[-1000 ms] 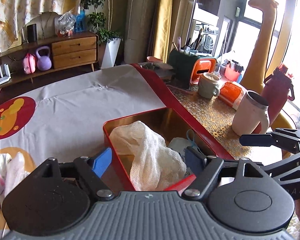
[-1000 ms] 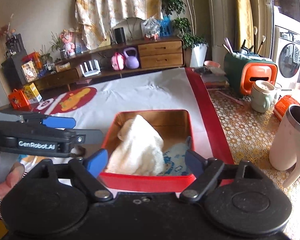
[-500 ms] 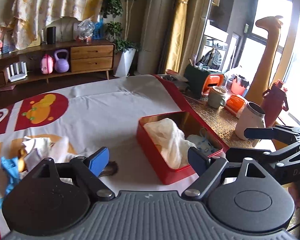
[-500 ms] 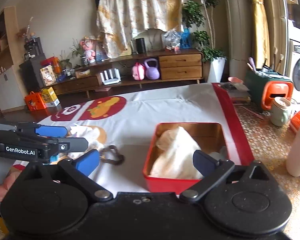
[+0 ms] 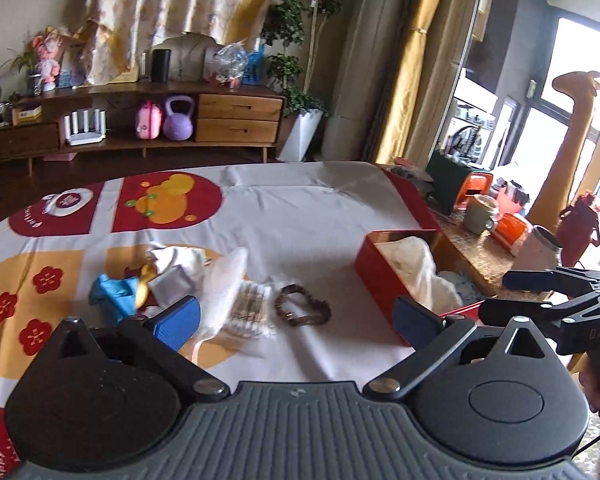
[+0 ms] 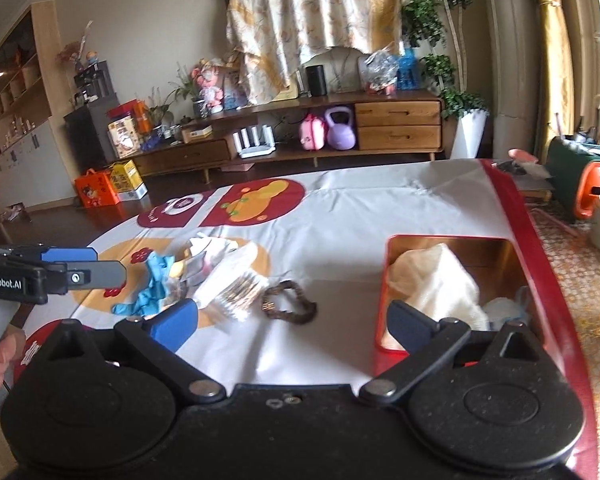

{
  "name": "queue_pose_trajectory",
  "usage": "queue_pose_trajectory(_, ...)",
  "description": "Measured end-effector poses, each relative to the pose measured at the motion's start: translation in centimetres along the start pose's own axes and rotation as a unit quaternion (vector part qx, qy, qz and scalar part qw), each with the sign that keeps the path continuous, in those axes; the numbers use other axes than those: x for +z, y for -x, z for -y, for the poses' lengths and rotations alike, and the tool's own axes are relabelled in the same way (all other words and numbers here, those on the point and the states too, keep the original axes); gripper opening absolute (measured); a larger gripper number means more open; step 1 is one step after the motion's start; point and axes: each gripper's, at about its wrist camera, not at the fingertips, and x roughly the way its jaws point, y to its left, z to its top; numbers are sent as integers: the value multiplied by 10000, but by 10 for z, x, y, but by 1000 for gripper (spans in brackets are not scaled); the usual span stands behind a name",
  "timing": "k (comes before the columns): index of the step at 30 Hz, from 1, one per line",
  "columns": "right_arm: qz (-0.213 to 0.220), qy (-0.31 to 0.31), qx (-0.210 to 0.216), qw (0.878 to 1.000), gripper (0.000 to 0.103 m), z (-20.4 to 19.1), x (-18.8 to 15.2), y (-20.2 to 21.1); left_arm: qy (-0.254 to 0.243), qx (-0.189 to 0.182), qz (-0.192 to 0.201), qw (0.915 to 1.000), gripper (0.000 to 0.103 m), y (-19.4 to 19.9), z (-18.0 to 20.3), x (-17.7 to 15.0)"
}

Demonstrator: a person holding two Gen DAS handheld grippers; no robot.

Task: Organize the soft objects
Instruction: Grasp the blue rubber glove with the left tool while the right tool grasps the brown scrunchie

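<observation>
While both tongs gape empty, brown scrunchie [image 5: 302, 311] lies between left tongs [image 5: 296, 320].

Daylight floods in from the blown-out window [image 5: 572, 92] to the right of the left gripper [image 5: 296, 318], leaving the room dim, fisheye-bent at the edges and softly motion-blurred ahead.

Purple kettlebell [image 6: 341, 128] beside pink bag [image 6: 312, 132] under wooden sideboard [image 6: 398, 120]; giraffe figure [image 5: 576, 128] by window.
</observation>
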Motion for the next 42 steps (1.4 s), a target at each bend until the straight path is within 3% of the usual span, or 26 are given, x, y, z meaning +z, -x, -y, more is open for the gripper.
queue_pose_trajectory(10, -239, 248, 58, 9994, 101, -26, -8, -44, 312, 850, -34, 9959, 103, -5, -75, -15)
queue_pose_trajectory(27, -826, 631, -151, 9945, 96, -22, -12, -139, 731, 1668, -355, 9826, 103, -82, -140, -29)
queue_pose_trajectory(33, -1005, 815, -178, 9914, 93, -18, -12, -170, 966, 1858, -399, 9770, 103, -105, -154, -28)
queue_pose_trajectory(42, -1106, 991, -116, 9888, 90, -16, -10, -207, 1315, 1838, -537, 9727, 103, -131, -167, -31)
